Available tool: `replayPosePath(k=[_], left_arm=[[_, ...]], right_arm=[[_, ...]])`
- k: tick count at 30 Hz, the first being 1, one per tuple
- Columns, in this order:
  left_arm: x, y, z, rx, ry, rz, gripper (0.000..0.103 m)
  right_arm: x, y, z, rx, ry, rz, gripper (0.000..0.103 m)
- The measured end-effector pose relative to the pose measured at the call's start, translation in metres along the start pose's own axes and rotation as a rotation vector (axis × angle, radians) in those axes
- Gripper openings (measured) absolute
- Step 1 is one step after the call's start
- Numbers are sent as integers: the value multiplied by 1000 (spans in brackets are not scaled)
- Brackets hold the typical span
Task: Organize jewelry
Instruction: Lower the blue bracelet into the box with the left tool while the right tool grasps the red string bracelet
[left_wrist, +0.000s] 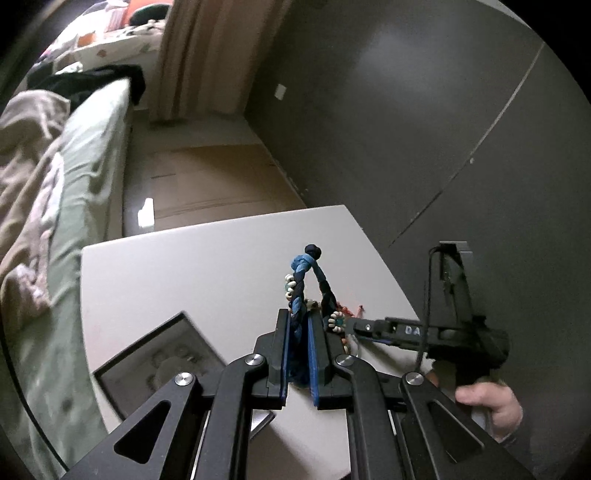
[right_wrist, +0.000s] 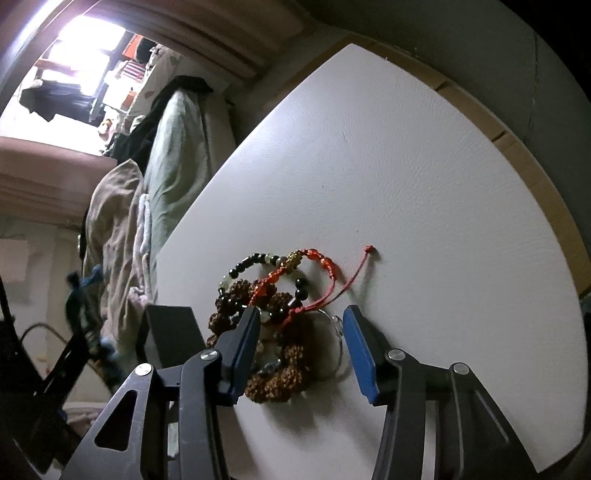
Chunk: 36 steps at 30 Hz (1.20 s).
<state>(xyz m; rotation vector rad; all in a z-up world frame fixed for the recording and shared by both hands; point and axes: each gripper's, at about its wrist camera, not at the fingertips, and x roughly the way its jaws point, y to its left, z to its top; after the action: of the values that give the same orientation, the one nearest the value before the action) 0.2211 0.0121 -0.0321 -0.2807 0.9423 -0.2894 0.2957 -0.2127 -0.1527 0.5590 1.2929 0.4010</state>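
Note:
My left gripper (left_wrist: 298, 317) is shut on a blue braided bracelet (left_wrist: 303, 269) with white beads and holds it up above the white table (left_wrist: 184, 266). My right gripper (right_wrist: 301, 317) is open over a pile of jewelry on the table: a brown seed-bead bracelet (right_wrist: 280, 380), a black and pale bead bracelet (right_wrist: 240, 269) and a red cord bracelet (right_wrist: 314, 258) with a gold bead. The right gripper also shows in the left wrist view (left_wrist: 351, 325), low beside the pile. The blue bracelet appears blurred at the left of the right wrist view (right_wrist: 79, 295).
A dark open jewelry box (left_wrist: 159, 365) sits on the table left of my left gripper; its edge shows in the right wrist view (right_wrist: 173, 332). A bed with green sheet (left_wrist: 74, 184) lies left of the table. A grey wall (left_wrist: 406, 110) is behind.

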Motion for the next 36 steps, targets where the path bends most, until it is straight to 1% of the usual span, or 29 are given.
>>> replayPosePath(k=[5, 6, 7, 8, 9, 10, 11, 13, 20, 24, 31, 36], left_arm=[[-14, 12, -4, -11, -13, 35, 8], [-15, 13, -5, -13, -17, 40, 8], [-17, 15, -5, -18, -18, 42, 8], [-19, 17, -6, -22, -19, 43, 8], [-20, 20, -7, -27, -18, 46, 8], [-22, 23, -8, -30, -18, 50, 8], [-24, 25, -9, -33, -18, 57, 8], [-28, 30, -12, -40, -16, 70, 8], [-35, 49, -20, -64, 2, 84, 9], [-37, 55, -18, -54, 6, 101, 8], [-26, 65, -22, -55, 57, 116, 9], [-19, 63, -24, -34, 84, 120, 9]], right_arm=[[4, 8, 4, -4, -37, -34, 49], [5, 9, 5, -3, -45, -46, 44], [6, 9, 6, -2, -49, -59, 32], [9, 8, 6, 7, -46, -65, 23], [9, 6, 7, 30, -54, -37, 17], [7, 6, 7, 37, -60, -43, 10], [6, 6, 7, 34, -68, -52, 10], [0, 11, 6, 21, -98, -44, 10], [-22, 35, 1, -34, -154, 43, 10], [-31, 49, -3, -67, -165, 69, 10], [-35, 52, -3, -76, -182, 27, 10], [-33, 40, -4, -62, -151, -77, 10]])
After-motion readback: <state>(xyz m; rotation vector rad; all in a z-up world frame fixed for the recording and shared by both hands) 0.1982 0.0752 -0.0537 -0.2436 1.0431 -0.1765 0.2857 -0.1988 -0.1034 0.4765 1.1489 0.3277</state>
